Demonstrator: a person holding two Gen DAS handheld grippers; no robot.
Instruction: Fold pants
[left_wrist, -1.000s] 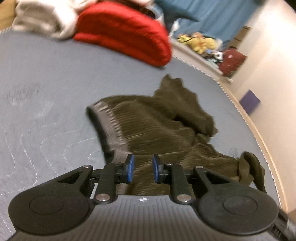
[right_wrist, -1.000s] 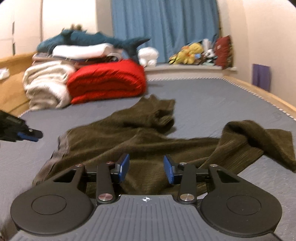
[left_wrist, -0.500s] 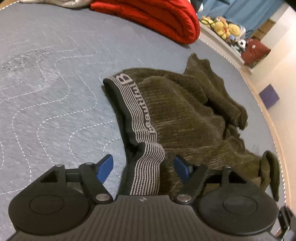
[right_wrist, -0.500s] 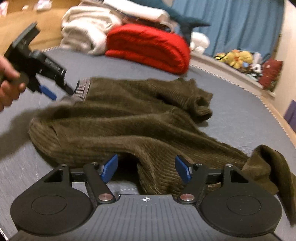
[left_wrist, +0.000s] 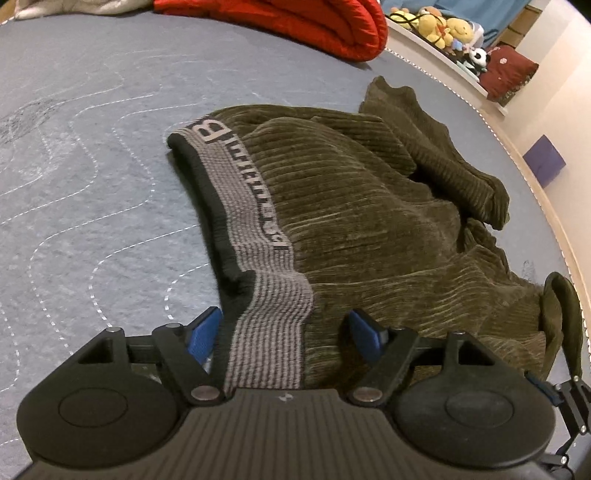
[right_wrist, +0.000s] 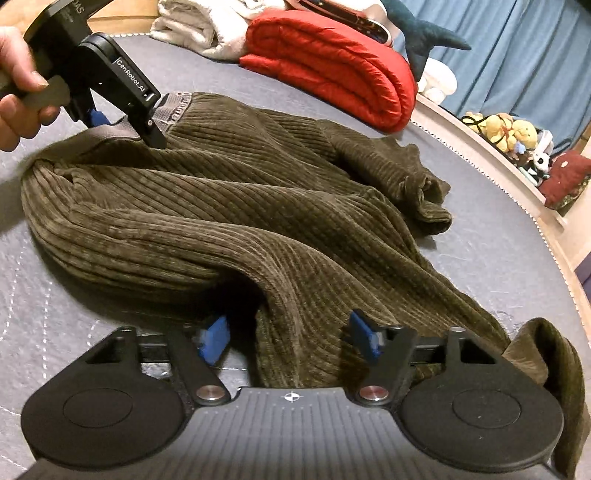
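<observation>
The left gripper (left_wrist: 284, 328) has its fingers spread wide, released, and the waistband (left_wrist: 236, 206) passes between them without being pinched. From these fingers the band runs away toward the far left, so its long axis lies almost along the pointing direction of the gripper.

The right gripper (right_wrist: 288, 332) is closing its jaws. A raised ridge of the pants (right_wrist: 258, 206) lies between the fingers, but the pads do not seem to press it yet.

The pants lie crumpled on the grey mattress (left_wrist: 74, 166). The waistband end is at the left, the legs stretch to the right, and one cuff (right_wrist: 428, 199) is curled at the far side.

The left gripper is clearly the nearer one to the waistband, while the right one is nearer to the leg part. I judge the next move needs both grips first, then a pull to straighten the cloth.

A red blanket (right_wrist: 332, 66) lies far behind.
</observation>
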